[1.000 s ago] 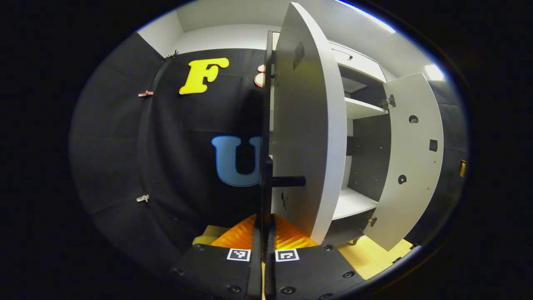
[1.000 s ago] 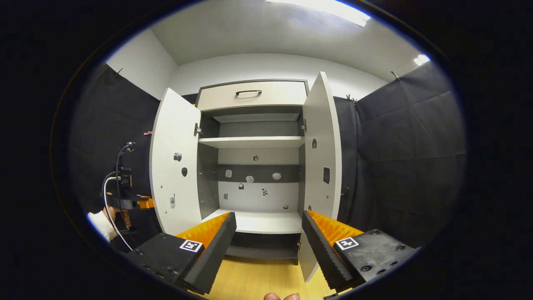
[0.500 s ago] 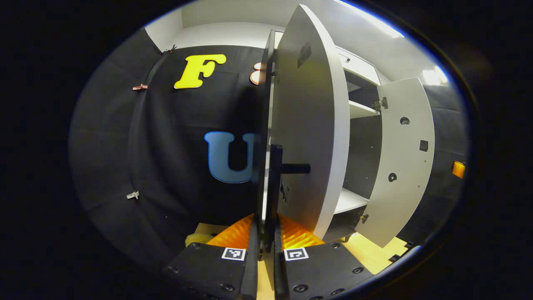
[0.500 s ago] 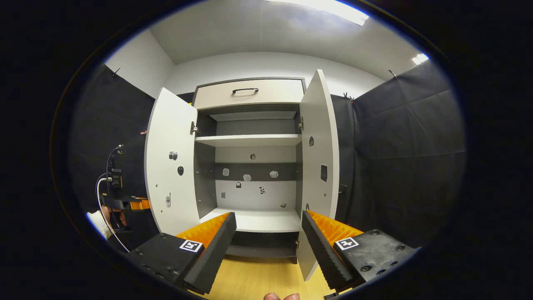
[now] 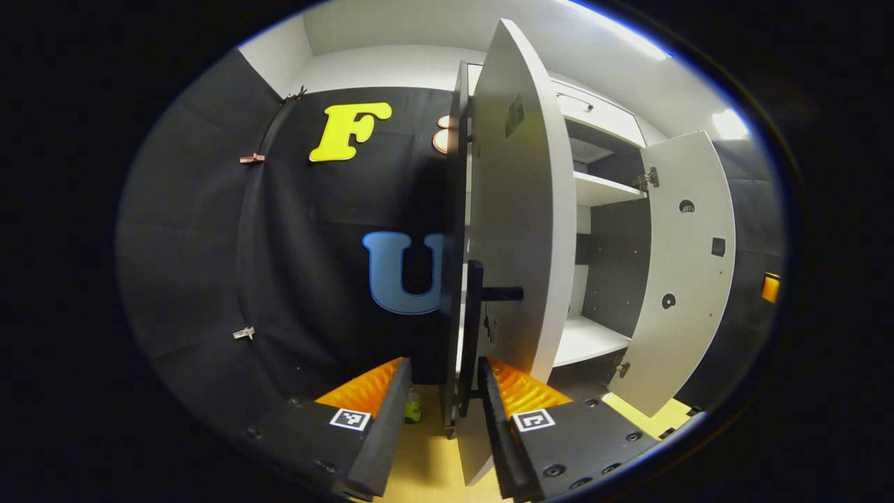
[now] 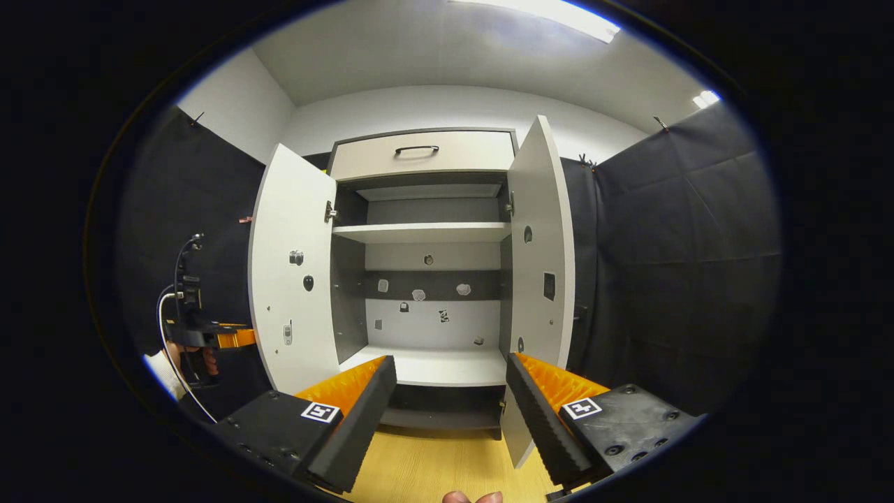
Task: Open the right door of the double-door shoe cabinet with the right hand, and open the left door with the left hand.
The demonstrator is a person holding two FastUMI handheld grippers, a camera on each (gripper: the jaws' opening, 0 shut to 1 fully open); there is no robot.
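Both doors of the shoe cabinet [image 6: 426, 279] stand wide open, the left door [image 6: 293, 272] and the right door [image 6: 541, 244]. Left gripper [image 5: 440, 398] has its fingers spread by the left door's handle [image 5: 476, 328], holding nothing. Right gripper [image 6: 450, 398] is wide open and empty, facing the cabinet.

Both tongs, left [image 5: 438, 412] and right [image 6: 450, 405], gape wide, gripping nothing.

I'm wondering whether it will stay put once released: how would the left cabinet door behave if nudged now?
The left door looks like a stiff flat panel, so it should not flex. It hangs on hinges, so a nudge would probably swing it freely. The left tongs stand open around its handle, so nothing grips it.
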